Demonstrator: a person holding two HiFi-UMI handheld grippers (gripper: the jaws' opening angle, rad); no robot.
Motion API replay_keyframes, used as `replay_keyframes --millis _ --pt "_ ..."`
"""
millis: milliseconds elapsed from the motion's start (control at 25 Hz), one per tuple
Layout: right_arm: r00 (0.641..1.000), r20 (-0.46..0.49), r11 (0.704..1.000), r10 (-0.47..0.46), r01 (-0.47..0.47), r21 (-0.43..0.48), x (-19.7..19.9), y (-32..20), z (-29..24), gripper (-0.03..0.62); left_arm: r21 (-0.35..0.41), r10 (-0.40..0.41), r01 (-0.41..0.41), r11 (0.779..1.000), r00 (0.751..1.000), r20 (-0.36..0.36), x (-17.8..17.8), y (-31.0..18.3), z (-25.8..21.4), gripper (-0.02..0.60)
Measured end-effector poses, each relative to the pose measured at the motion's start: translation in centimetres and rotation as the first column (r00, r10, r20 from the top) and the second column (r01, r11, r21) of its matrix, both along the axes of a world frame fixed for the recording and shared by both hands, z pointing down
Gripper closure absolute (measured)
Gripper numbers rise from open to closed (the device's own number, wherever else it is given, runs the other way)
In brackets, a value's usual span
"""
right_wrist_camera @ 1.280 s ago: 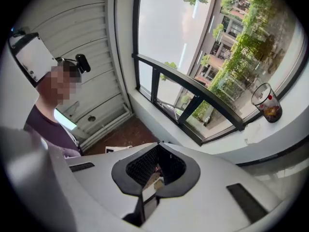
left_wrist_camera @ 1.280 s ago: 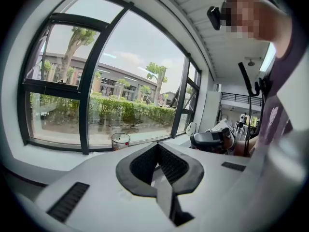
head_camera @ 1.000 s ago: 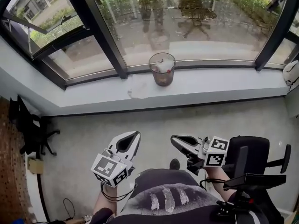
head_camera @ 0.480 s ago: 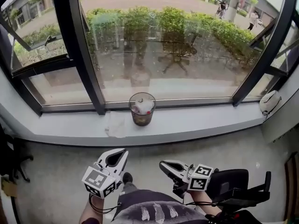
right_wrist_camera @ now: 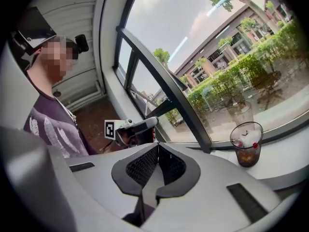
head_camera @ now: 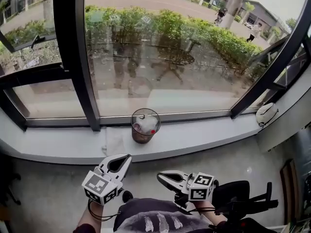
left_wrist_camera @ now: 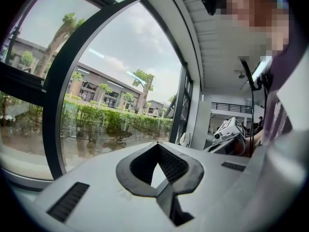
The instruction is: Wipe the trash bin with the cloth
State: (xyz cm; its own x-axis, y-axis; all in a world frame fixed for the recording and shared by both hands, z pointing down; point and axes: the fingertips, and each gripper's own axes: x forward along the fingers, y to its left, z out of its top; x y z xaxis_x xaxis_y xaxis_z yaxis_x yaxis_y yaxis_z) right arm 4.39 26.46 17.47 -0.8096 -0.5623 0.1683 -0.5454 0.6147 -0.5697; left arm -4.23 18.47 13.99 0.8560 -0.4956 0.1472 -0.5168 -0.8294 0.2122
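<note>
The trash bin [head_camera: 145, 125] is a small clear brownish cup-shaped bin with white scraps inside, upright on the white window sill [head_camera: 204, 135]. It also shows in the right gripper view, bin [right_wrist_camera: 247, 144]. A white cloth [head_camera: 118, 141] lies flat on the sill just left of the bin. My left gripper [head_camera: 124, 158] and right gripper [head_camera: 161, 177] hover low in front of the person's body, well short of the sill, both shut and empty. The right gripper view's own jaws [right_wrist_camera: 157, 147] and the left gripper view's own jaws [left_wrist_camera: 157, 146] are closed with nothing between them.
A dark window post [head_camera: 80, 81] rises from the sill left of the bin. A white rounded object [head_camera: 266, 114] sits at the sill's right end. A black chair [head_camera: 243, 198] stands at lower right beside the person. Grey floor lies below the sill.
The head view has tilted up and drawn nearer the window, so the bin and cloth sit lower and closer in view. Both grippers stay shut and low, shifted slightly left.
</note>
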Motion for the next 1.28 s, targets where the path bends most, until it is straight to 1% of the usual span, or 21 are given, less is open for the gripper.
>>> replay_keyframes --millis 80,160,240,320,440,520,560,680,720,760,840,920,1000,1080,1160,1200,1280 --pt "0.999 -0.044 1.000 -0.004 0.003 -0.003 -0.9 -1.1 0.4 0.594 0.009 0.016 -0.016 1.000 1.000 0.004 -0.4 -1.3 0.2 0.584" --pt "0.998 -0.066 1.000 -0.012 0.011 -0.018 -1.5 -2.0 1.0 0.594 0.010 0.019 -0.019 1.000 1.000 -0.010 -0.8 -2.4 0.4 0.584" --pt "0.997 -0.076 0.999 -0.020 0.018 -0.033 -1.8 -3.1 1.7 0.594 0.000 0.007 -0.007 1.000 1.000 -0.021 -1.4 -3.4 0.8 0.584" --pt "0.997 -0.076 0.999 -0.022 0.020 -0.036 -1.9 -4.4 1.9 0.594 -0.002 -0.008 0.008 1.000 1.000 -0.018 -1.8 -4.6 1.1 0.584" --pt "0.997 -0.074 1.000 0.000 -0.001 -0.011 -0.9 -7.0 1.8 0.594 0.012 -0.003 0.003 1.000 1.000 -0.012 -1.2 -6.6 1.1 0.584" --pt "0.998 -0.055 1.000 0.001 -0.001 -0.001 -0.2 -9.0 2.3 0.594 0.018 -0.015 0.015 1.000 1.000 0.017 -0.8 -7.8 1.4 0.584" --pt "1.000 -0.026 1.000 -0.010 0.010 -0.009 0.0 -9.9 2.7 0.594 0.022 -0.032 0.031 0.999 0.998 0.045 -0.7 -8.3 1.5 0.584" --pt "0.991 0.128 0.997 -0.040 0.049 -0.068 0.6 -12.8 3.7 0.594 0.024 -0.096 0.094 0.995 0.986 0.134 -0.3 -9.6 1.8 0.583" --pt "0.986 0.159 0.996 -0.046 0.058 -0.067 1.1 -14.1 3.5 0.594 0.023 -0.113 0.110 0.994 0.982 0.153 0.2 -10.2 1.8 0.584" --pt "0.985 0.163 0.997 -0.054 0.063 -0.048 1.7 -15.7 3.3 0.594 0.026 -0.124 0.121 0.992 0.978 0.168 0.9 -11.1 1.8 0.584" --pt "0.991 0.121 0.998 -0.061 0.061 0.001 3.3 -19.2 3.2 0.594 0.041 -0.144 0.138 0.990 0.969 0.202 2.3 -13.3 1.7 0.584" --pt "0.992 0.098 0.997 -0.074 0.073 0.004 4.7 -21.4 3.8 0.594 0.044 -0.174 0.168 0.985 0.952 0.253 3.4 -15.0 2.1 0.583" --pt "0.988 0.105 0.993 -0.112 0.116 -0.036 5.6 -21.9 4.9 0.594 0.044 -0.203 0.200 0.979 0.927 0.315 4.1 -15.4 2.9 0.584" --pt "0.982 0.090 0.982 -0.167 0.174 -0.071 6.6 -22.4 6.4 0.594 0.075 -0.229 0.217 0.973 0.892 0.389 4.8 -15.9 4.1 0.584" --pt "0.975 0.056 0.972 -0.214 0.218 -0.092 7.6 -23.4 7.8 0.594 0.107 -0.241 0.216 0.970 0.855 0.459 5.5 -16.6 5.8 0.584" --pt "0.974 0.038 0.969 -0.224 0.227 -0.100 8.0 -23.9 8.5 0.594 0.105 -0.239 0.215 0.971 0.843 0.483 5.7 -16.8 6.9 0.584" --pt "0.975 -0.006 0.969 -0.224 0.222 -0.109 8.9 -24.9 9.7 0.594 0.067 -0.223 0.221 0.973 0.829 0.513 5.6 -17.4 9.5 0.583"
